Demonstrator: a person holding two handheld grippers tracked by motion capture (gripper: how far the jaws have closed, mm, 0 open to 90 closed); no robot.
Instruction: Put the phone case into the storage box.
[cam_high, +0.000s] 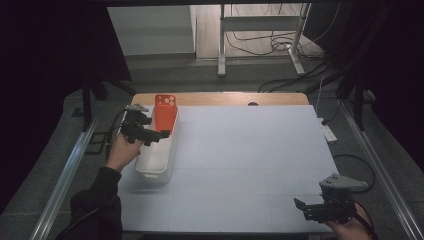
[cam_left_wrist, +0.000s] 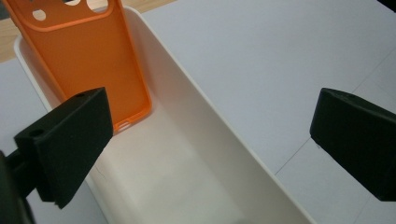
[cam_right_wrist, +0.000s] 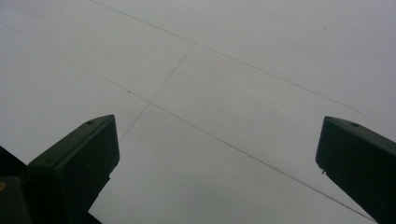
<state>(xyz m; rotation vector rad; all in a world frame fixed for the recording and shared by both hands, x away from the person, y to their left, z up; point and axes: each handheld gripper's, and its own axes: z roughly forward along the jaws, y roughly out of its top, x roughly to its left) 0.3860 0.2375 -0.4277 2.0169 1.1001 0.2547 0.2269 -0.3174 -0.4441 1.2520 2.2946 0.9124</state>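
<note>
Left tongs (cam_left_wrist: 210, 140) gape over white bin (cam_left_wrist: 196, 121) holding orange phone case (cam_left_wrist: 88, 56).

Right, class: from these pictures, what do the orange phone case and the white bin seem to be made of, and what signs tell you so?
Orange phone case: probably silicone or soft rubbery plastic, matte; it shows an even colour, no glare, a moulded raised lip and rounded camera cut-outs.
White bin: likely hard plastic with a smooth, slightly satin finish; its thin straight walls and rounded rim carry soft reflections. Neither material can be confirmed by sight alone.

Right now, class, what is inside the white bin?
An orange phone case leans upright at the far end of the white bin. The bin floor behind the case is hidden.
</note>
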